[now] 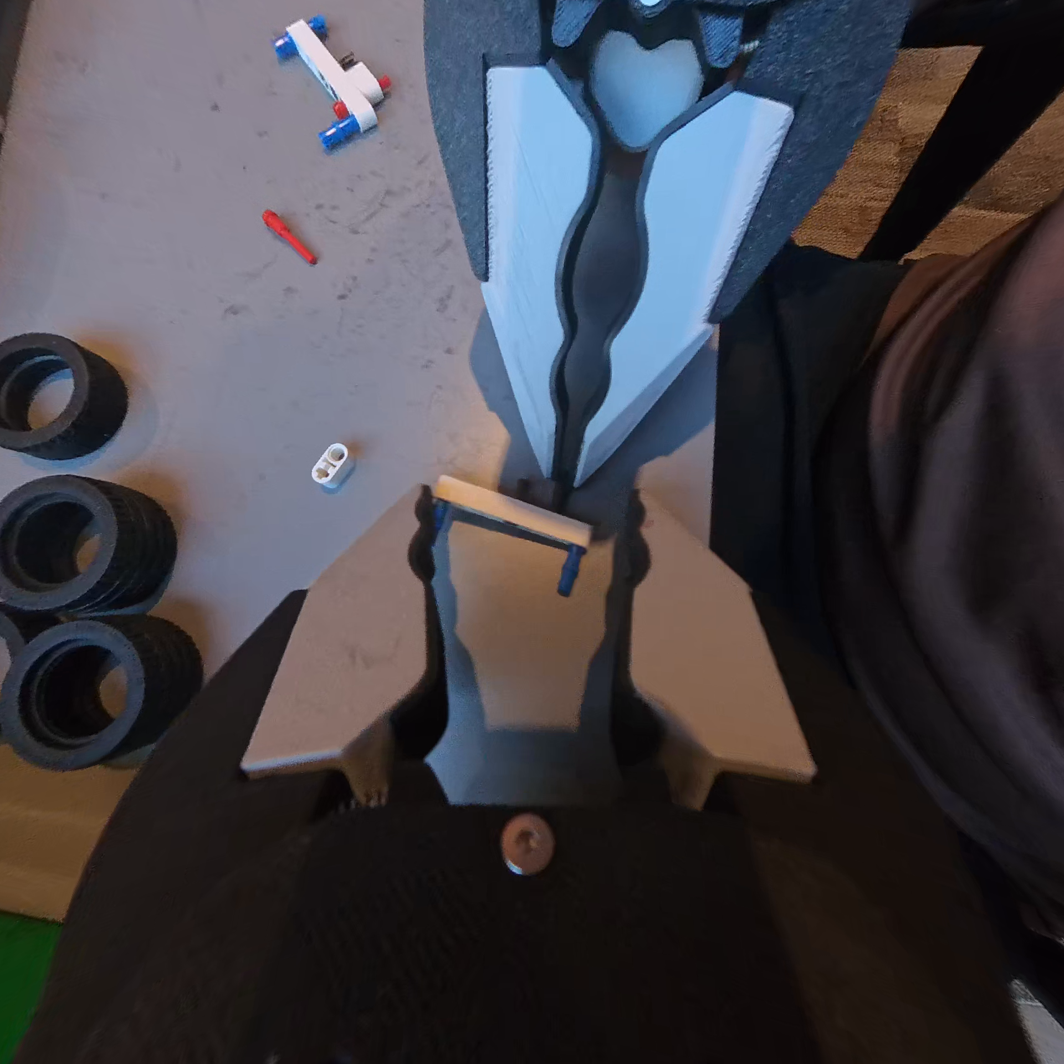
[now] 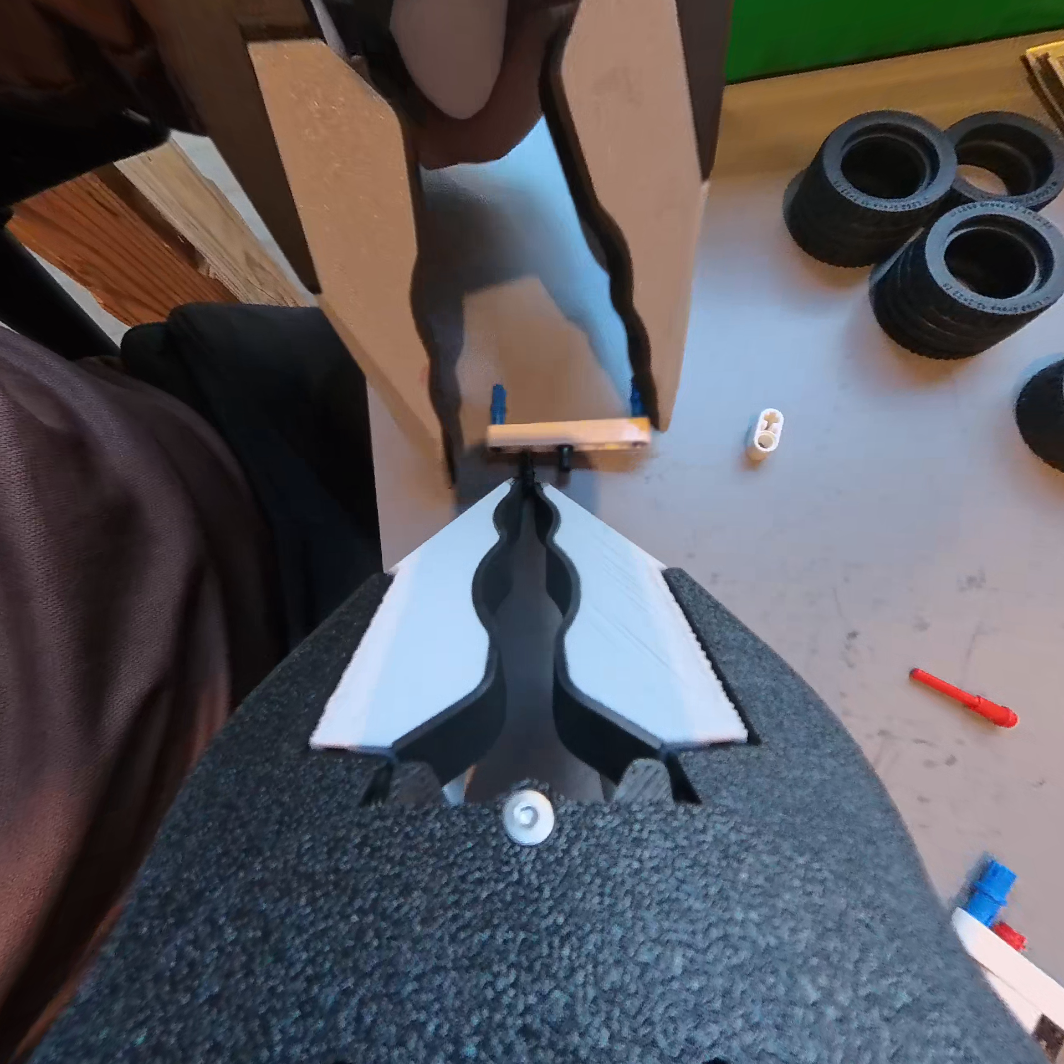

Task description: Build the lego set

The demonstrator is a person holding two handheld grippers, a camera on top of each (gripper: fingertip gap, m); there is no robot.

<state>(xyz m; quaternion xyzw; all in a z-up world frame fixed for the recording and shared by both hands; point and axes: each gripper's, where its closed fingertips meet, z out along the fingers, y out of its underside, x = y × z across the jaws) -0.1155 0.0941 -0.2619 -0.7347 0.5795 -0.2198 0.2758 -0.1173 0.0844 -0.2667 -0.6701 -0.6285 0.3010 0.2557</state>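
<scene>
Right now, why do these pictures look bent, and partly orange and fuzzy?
Left wrist view: the wide lens bows the edges; warm orange light falls around the white beam, and the left claw casts a shadow on the grey table. Right wrist view: the right claw is sharp, while the tyres and picture edges look soft.

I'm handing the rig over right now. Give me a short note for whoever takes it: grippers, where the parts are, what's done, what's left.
Left gripper: clamped across the ends of a white beam that carries blue pins.
Right gripper: shut on a small black pin at the beam's face; whether it is fully seated is unclear.
On the table: a white, blue and red sub-assembly, a loose red axle, a small white connector, black tyres.
Done: beam pinned, one sub-assembly built.
Left: seat the pin, add the loose parts and tyres.
</scene>
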